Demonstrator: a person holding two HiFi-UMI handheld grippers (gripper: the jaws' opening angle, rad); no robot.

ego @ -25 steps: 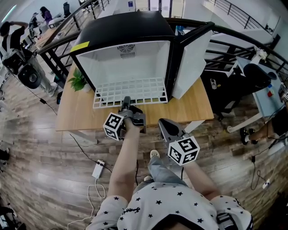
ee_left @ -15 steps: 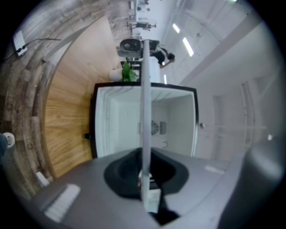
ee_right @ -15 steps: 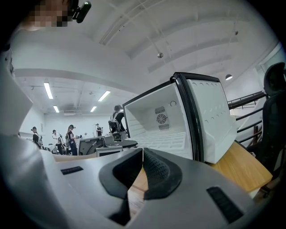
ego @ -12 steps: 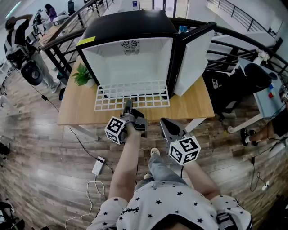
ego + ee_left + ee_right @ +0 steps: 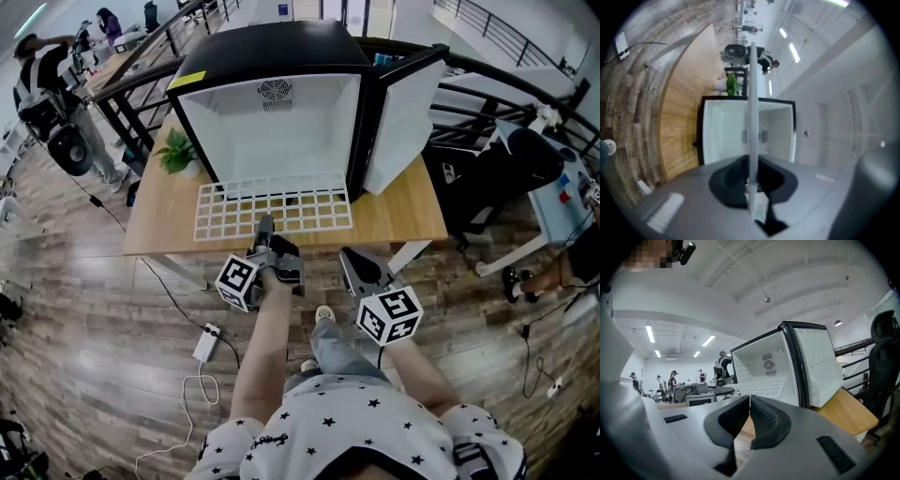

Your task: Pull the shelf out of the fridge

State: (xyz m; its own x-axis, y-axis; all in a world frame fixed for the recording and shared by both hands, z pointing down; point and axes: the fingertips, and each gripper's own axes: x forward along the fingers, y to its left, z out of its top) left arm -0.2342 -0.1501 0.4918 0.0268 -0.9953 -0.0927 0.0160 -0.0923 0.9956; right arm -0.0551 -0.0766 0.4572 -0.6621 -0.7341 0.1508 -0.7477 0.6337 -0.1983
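Note:
A black fridge [image 5: 272, 56] with a white inside stands open on a wooden table [image 5: 403, 217], its door [image 5: 403, 117] swung to the right. The white wire shelf [image 5: 281, 214] sticks far out of the fridge mouth over the table. My left gripper [image 5: 263, 227] is shut on the shelf's front edge. In the left gripper view the shelf [image 5: 752, 93] runs edge-on between the pads toward the fridge [image 5: 717, 136]. My right gripper [image 5: 349, 260] hangs to the right, off the table's near edge, shut with nothing in it. In the right gripper view its pads [image 5: 761, 416] touch, with the fridge [image 5: 787, 366] ahead.
A small potted plant [image 5: 176, 153] stands on the table left of the fridge. A power strip [image 5: 205, 345] and cables lie on the wood floor below. People [image 5: 42, 80] stand at the back left. A black railing and an office chair [image 5: 534, 155] are on the right.
The shelf has slid further out of the fridge toward me, with the left gripper drawing back on its front edge. The right gripper has drifted slightly.

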